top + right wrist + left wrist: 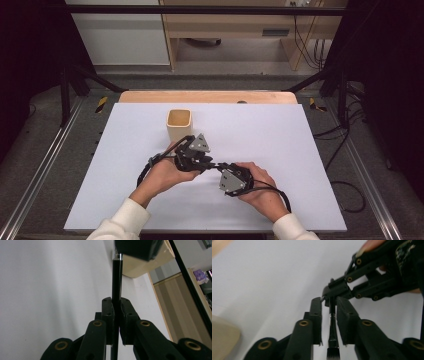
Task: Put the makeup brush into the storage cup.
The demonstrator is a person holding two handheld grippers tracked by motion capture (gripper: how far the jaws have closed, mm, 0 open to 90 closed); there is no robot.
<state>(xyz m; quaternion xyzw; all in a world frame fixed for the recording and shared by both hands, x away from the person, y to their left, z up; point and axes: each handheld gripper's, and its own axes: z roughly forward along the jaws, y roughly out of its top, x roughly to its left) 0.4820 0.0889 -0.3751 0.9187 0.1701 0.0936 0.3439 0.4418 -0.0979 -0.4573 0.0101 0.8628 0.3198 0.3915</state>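
A thin black brush (333, 327) runs between my two grippers, its dark bristles (333, 353) pointing toward the left gripper's camera. My right gripper (115, 301) is shut on the brush's black handle (116, 277), whose metal ferrule (117, 256) shows farther up. My left gripper (329, 302) stands open, its pads on either side of the brush with a gap on each side. In the high view both grippers meet nose to nose at mid-table, the left gripper (206, 161) facing the right gripper (220, 167). A beige square cup (179, 124) stands upright just behind the left gripper.
A white sheet (280, 135) covers the table, with a wooden edge (210, 96) at the far side. Black frame posts and cables flank the table. A wooden cabinet (235, 30) stands beyond it.
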